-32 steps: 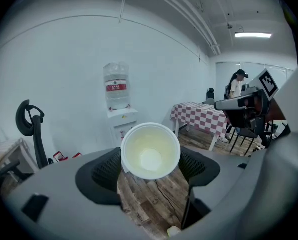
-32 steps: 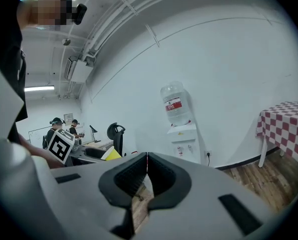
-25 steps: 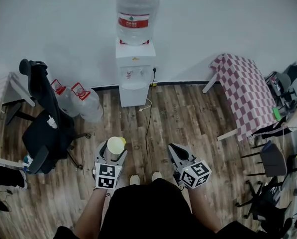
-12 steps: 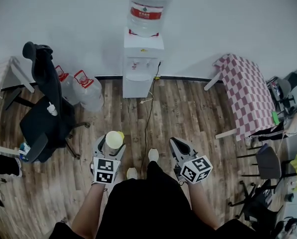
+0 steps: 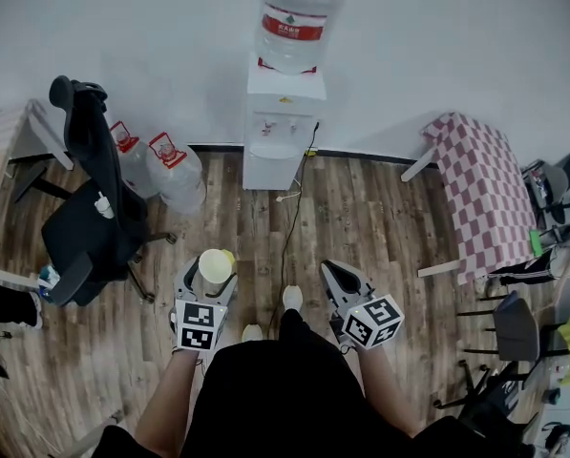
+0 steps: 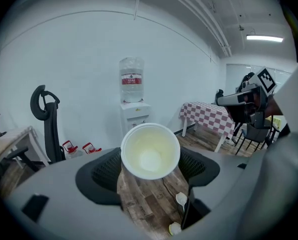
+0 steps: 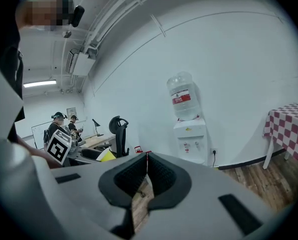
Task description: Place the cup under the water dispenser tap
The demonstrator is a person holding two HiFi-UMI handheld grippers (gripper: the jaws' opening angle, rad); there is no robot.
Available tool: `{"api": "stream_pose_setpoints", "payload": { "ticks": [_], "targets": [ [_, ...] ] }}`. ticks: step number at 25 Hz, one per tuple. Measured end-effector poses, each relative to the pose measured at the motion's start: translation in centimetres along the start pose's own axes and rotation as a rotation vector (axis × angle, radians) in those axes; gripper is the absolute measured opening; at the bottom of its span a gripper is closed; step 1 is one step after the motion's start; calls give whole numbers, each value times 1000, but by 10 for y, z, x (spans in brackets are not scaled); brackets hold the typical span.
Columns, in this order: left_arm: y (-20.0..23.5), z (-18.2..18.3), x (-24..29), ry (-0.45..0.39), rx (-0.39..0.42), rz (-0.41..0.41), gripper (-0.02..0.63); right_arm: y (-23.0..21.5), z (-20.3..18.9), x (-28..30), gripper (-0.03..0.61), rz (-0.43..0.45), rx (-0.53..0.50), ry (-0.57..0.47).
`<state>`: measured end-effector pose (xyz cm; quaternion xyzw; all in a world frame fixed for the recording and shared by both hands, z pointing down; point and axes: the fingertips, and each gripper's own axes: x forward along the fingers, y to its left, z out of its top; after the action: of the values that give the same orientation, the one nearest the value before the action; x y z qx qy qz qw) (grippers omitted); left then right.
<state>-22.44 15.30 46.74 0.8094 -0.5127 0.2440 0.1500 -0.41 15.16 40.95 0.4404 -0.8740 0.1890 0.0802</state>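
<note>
The left gripper (image 5: 211,273) has its jaws clenched on the cup (image 5: 215,264), one padded jaw on each side of its wall. The cup is pale, yellowish white, and stands upright with its mouth up. In the left gripper view its inside (image 6: 150,151) is bare down to the bottom — nothing in it. It hangs above the wooden floor (image 5: 380,218) just ahead of the person's feet, well apart from the water dispenser (image 5: 283,127).

The dispenser is a white cabinet against the far wall, with two small taps (image 5: 270,125) on its front above a recess. A large clear bottle (image 5: 299,17) with a red label sits neck-down on top; its water level cannot be told. A black cable (image 5: 289,218) trails from the dispenser across the floor towards the person.

The right gripper (image 5: 340,277) is held beside the left one, on the person's other side. Its jaws are shut on nothing, the pads (image 7: 147,159) meeting at their tips.

Left of the dispenser two more big bottles (image 5: 165,170) with red handles stand on the floor — whether they hold water is unclear. Beside them is a black office chair (image 5: 89,227). To the right stands a counter (image 5: 485,189) under a red-and-white checked cloth.
</note>
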Motion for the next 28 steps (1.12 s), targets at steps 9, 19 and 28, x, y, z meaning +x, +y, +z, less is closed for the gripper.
{"api": "stream_pose_setpoints", "payload": {
  "ticks": [9,19,28],
  "targets": [
    [-10,44,52,8,7,37,365,-59,20,29,21,69,23,-3],
    [-31,98,110,20,22,75,365,-123,45,57,21,166,35,-1],
    [-54,115,155,53,8,113,365,-174,52,74,21,250,9,34]
  ]
}}
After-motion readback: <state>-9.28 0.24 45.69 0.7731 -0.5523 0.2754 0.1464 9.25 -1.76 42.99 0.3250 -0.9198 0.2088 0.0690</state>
